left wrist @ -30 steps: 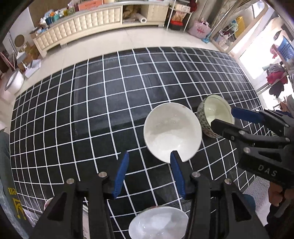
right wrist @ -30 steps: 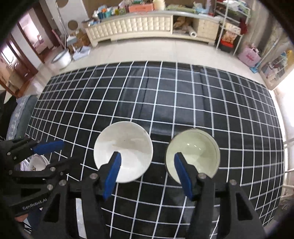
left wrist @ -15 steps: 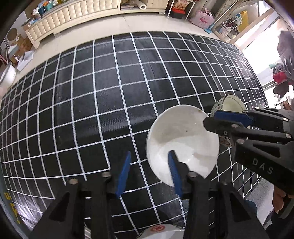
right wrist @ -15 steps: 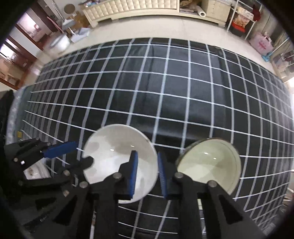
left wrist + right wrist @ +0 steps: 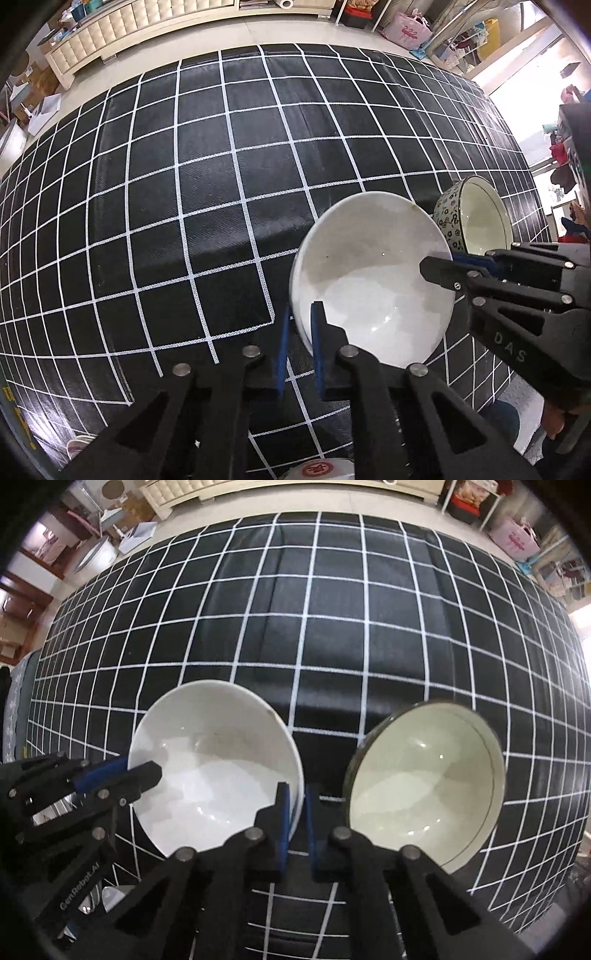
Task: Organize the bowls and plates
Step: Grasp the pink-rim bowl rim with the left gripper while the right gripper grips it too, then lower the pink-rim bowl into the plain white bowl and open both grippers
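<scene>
On the checked tabletop, my left gripper and right gripper have just closed, pinching opposite rims of the white bowl between them; the patterned bowl sits just right.

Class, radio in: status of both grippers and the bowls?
Left gripper and right gripper shut on white bowl rim, opposite sides. Patterned bowl alongside, untouched.
</scene>
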`<state>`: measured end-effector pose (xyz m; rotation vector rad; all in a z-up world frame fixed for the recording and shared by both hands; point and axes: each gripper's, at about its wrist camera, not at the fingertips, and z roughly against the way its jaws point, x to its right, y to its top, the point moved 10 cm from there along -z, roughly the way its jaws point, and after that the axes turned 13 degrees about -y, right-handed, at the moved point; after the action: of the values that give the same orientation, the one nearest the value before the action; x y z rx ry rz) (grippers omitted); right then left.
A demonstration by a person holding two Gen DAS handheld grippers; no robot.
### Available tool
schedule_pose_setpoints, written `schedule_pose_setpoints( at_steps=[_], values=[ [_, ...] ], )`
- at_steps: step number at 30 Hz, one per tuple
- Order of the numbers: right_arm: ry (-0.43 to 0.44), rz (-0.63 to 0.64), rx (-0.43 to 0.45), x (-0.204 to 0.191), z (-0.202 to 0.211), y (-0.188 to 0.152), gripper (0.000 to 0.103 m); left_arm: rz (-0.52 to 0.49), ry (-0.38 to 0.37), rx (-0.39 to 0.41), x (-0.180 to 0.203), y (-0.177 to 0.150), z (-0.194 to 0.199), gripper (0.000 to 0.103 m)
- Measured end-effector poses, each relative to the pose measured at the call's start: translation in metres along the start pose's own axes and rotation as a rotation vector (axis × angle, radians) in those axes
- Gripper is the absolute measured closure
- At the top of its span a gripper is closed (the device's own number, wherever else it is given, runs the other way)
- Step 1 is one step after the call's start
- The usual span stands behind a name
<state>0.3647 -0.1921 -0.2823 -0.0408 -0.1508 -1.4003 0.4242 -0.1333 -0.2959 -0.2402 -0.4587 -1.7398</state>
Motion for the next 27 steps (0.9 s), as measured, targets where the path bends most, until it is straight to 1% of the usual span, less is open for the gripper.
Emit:
schedule_pose_setpoints(
  at_steps=[3, 6, 9, 14, 20, 27],
  values=[
    [-0.007, -0.028, 0.008, 0.004, -0.005, -0.006, 0.094, -0.009, 0.018, 0.002, 0.002, 0.001, -0.002, 0.093],
    [-0.015, -0.055, 0.017, -0.001, -0.009, -0.007, 0.094, -0.027, 0.049, 0.0, 0.004, 0.002, -0.005, 0.093],
    [-0.007, -0.097, 0.014, 0.002, -0.005, -0.011, 0.095, -0.042, 0.076, 0.003, 0.008, 0.001, -0.005, 0.094],
    [0.012, -0.122, 0.042, 0.008, 0.015, -0.022, 0.095, -0.032, 0.076, 0.025, 0.017, -0.005, -0.001, 0.095],
    [0.009, -0.109, 0.083, 0.0, 0.049, -0.036, 0.095, -0.041, 0.064, 0.062, 0.029, -0.016, 0.027, 0.095],
    [0.022, -0.096, 0.131, -0.009, 0.086, -0.053, 0.095, -0.048, 0.078, 0.114, 0.043, -0.042, 0.073, 0.094]
  ],
)
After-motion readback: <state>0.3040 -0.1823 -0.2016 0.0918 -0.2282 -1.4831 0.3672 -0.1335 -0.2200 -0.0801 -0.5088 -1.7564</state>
